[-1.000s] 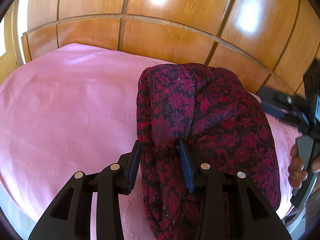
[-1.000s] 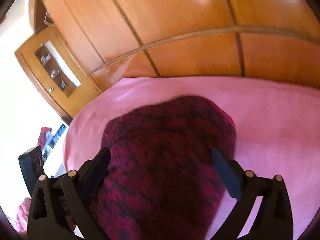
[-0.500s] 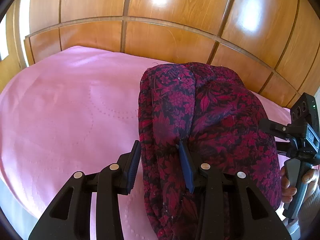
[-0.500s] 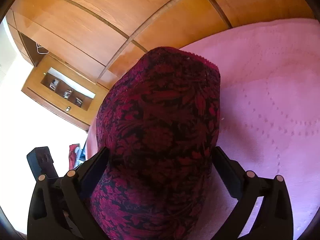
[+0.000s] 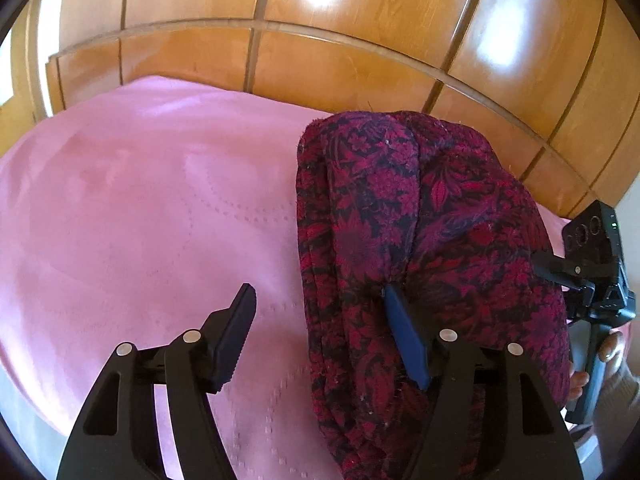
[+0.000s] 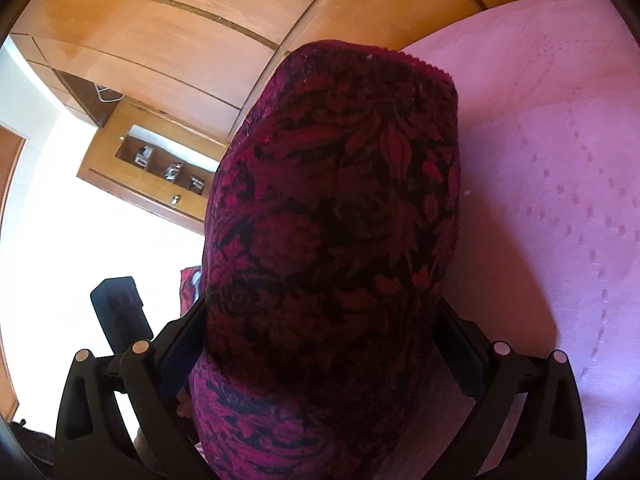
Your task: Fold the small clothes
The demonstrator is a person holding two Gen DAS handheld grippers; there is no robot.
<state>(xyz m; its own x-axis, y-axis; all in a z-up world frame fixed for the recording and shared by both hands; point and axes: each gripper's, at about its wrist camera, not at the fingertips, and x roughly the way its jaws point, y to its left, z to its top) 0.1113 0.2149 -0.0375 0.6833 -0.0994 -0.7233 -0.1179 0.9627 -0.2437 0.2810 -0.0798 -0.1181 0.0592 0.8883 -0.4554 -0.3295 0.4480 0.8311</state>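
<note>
A dark red floral garment (image 5: 420, 248) lies folded in a thick bundle on the pink bedspread (image 5: 140, 208). My left gripper (image 5: 320, 332) is open; its right finger (image 5: 404, 340) touches the cloth's left fold and its left finger stands free over the bedspread. In the right wrist view the same garment (image 6: 336, 220) fills the middle. My right gripper (image 6: 320, 344) is open wide, with the bundle between its two fingers. The right gripper also shows at the right edge of the left wrist view (image 5: 592, 280).
A wooden panelled wall (image 5: 320, 40) runs close behind the bed. A wooden cabinet with small items (image 6: 160, 160) stands at the left in the right wrist view. The bedspread (image 6: 560, 160) stretches to the right of the garment.
My left gripper has opened and let go of the garment's left fold. My right gripper has moved in closer, so the bundle sits deeper between its fingers.
</note>
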